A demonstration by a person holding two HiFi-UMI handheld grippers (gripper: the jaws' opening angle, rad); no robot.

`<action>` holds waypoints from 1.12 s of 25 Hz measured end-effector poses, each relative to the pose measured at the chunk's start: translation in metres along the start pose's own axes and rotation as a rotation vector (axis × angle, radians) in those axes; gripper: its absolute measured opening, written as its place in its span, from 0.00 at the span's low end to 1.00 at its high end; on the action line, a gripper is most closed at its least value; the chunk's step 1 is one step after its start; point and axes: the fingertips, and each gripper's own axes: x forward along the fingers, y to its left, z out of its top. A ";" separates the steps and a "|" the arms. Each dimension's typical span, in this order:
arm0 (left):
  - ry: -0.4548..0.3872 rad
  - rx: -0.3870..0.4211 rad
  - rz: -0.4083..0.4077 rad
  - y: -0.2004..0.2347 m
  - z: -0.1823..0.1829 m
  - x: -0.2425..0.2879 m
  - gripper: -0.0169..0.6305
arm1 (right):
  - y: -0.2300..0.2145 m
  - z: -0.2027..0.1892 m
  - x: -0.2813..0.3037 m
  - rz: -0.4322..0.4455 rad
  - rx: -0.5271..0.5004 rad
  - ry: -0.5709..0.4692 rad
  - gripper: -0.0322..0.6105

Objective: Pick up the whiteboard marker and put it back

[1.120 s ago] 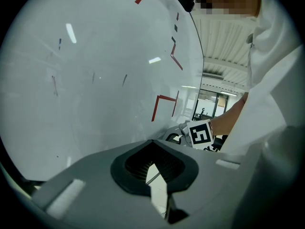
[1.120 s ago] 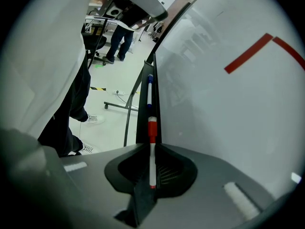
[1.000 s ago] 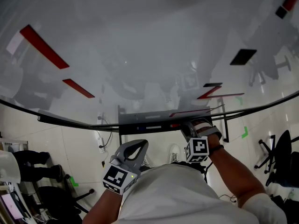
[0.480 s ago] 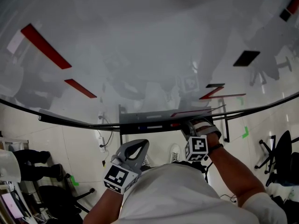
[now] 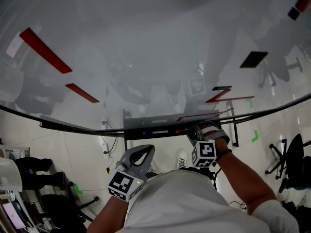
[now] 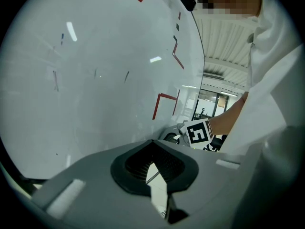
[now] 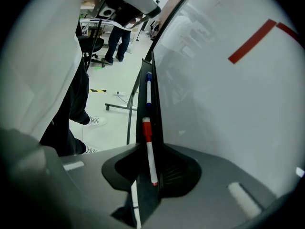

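Lying in the tray (image 7: 157,112) under the whiteboard (image 7: 228,104), the whiteboard marker (image 7: 149,151) points its red cap away from us, and its near end reaches back between the jaws of the right gripper (image 7: 150,146). We see those jaws standing a little apart on either side of it: the marker sits against the right-hand pad, with a dark strip of tray showing on its other side, so it is framed rather than clamped. Farther along the same tray lies a blue-capped marker (image 7: 148,90), just beyond the red cap and in line with it. Our left gripper (image 6: 152,142) hangs low in front of the torso, well apart from the tray, its jaws brought together at the tips with nothing between them.
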 end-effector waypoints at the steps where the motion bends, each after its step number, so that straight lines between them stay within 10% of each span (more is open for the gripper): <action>1: 0.000 0.002 0.000 0.000 0.000 0.000 0.05 | 0.001 -0.001 0.000 0.000 0.003 -0.002 0.18; 28: 0.014 0.021 -0.029 -0.014 0.003 0.007 0.05 | -0.007 0.007 -0.033 -0.048 0.100 -0.062 0.05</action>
